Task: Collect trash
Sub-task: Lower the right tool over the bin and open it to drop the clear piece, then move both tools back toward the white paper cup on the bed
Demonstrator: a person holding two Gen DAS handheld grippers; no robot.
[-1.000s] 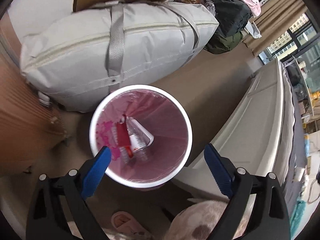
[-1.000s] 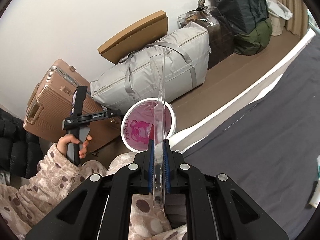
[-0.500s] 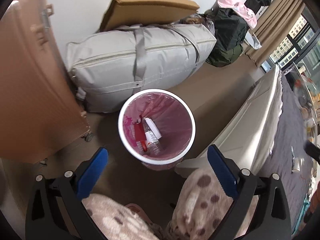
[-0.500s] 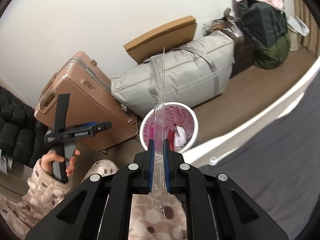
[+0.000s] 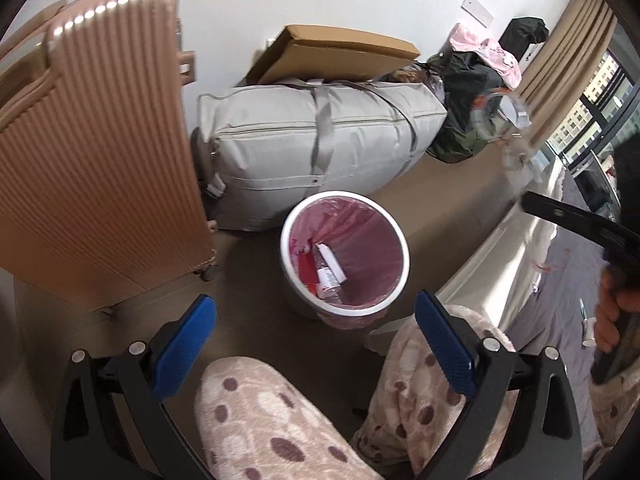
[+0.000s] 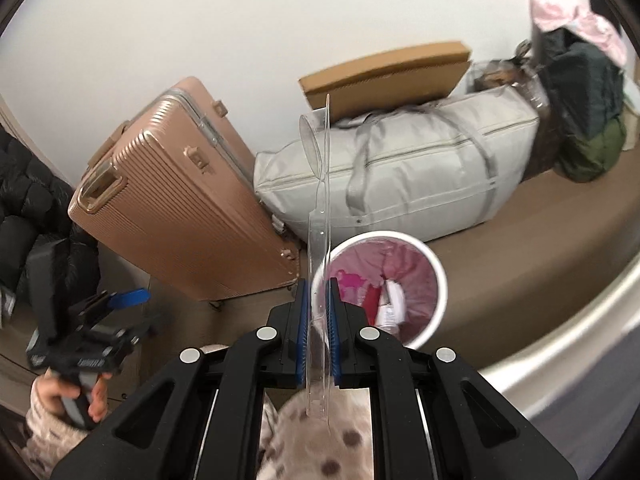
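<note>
1. Right gripper: blue pads clamped flat on a clear plastic package, which stands up tall and thin from the jaws, top end well above the bin.
2. Left gripper: jaws wide apart, nothing between them.
3. White bin with pink liner sits on the floor just ahead and right of the held package; a bottle and red wrapper already lie inside.
4. Step in hand, as I judge it: carry the package over the rim, tip its long end down into the liner, then release; it is long and could catch the rim.
5. Surroundings: rose-gold suitcase near the bin, grey duffel bag just behind, bed edge on the right. Knees in spotted pyjamas crowd the near side.
</note>
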